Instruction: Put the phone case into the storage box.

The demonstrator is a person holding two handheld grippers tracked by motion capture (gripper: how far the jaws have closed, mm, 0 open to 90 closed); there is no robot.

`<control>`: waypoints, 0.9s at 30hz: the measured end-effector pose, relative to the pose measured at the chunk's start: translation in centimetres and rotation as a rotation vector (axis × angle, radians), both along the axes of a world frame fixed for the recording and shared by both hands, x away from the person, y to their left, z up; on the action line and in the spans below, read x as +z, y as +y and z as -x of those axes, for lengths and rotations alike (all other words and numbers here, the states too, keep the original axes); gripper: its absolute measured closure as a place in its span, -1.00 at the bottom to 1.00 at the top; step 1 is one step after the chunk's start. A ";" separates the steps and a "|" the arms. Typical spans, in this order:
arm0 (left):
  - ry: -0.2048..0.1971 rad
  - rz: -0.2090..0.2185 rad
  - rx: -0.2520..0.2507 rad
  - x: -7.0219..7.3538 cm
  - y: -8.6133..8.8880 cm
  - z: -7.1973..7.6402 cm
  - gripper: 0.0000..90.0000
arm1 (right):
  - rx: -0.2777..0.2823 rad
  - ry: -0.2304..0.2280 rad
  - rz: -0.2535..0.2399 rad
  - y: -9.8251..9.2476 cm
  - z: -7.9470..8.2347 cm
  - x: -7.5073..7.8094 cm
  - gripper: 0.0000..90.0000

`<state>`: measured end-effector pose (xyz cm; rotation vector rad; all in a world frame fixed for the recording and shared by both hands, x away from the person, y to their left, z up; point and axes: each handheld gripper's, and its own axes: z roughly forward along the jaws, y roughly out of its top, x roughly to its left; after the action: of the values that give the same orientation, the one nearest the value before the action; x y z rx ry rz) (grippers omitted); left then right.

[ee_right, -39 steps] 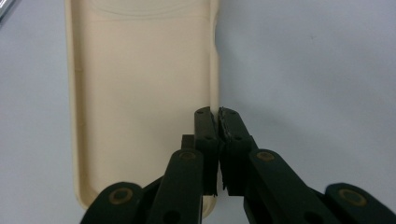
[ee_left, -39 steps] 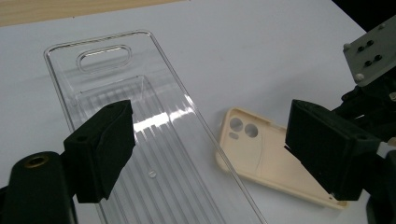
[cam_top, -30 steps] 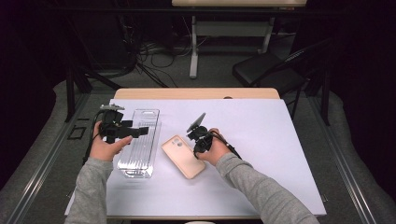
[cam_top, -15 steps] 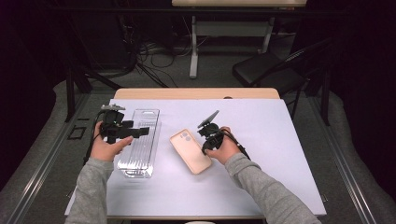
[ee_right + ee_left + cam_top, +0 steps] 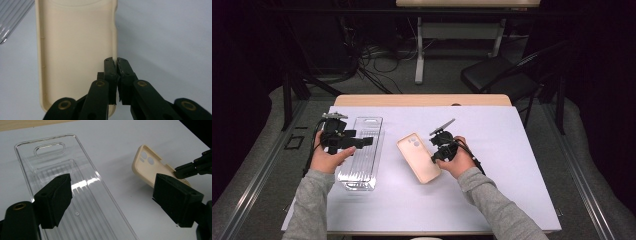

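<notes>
So the right gripper (image 5: 438, 151) is clamped on the side wall of the beige case (image 5: 417, 156), tipping it up off the white worktop (image 5: 492, 165). Left gripper (image 5: 368, 141) sits wide open over the clear tray (image 5: 360, 167), which lies flat just left of the case.

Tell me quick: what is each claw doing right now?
Left claw: open, holding nothing, above the clear ribbed plastic tray.
Right claw: shut on the side wall of the cream plastic phone case.
</notes>
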<state>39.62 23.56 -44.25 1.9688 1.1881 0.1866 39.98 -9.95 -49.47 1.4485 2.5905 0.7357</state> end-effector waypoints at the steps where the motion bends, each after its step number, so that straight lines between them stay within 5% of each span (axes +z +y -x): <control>1: 0.003 -0.001 -0.001 0.0 0.0 0.0 -0.65 | -0.005 -0.005 -0.004 -0.1 0.1 0.0 0.94; 16: 0.001 -0.013 -0.019 -0.5 -1.3 0.0 -0.65 | -0.036 -0.079 -0.043 -1.0 1.6 -0.5 0.94; 27: 0.017 0.023 -0.051 -0.9 -3.0 0.2 -0.65 | -0.067 -0.196 -0.089 -1.6 2.8 0.0 0.94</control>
<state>39.40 20.56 -45.16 1.9816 1.1444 0.1296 37.18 -11.59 -49.50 1.4009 2.3794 0.9442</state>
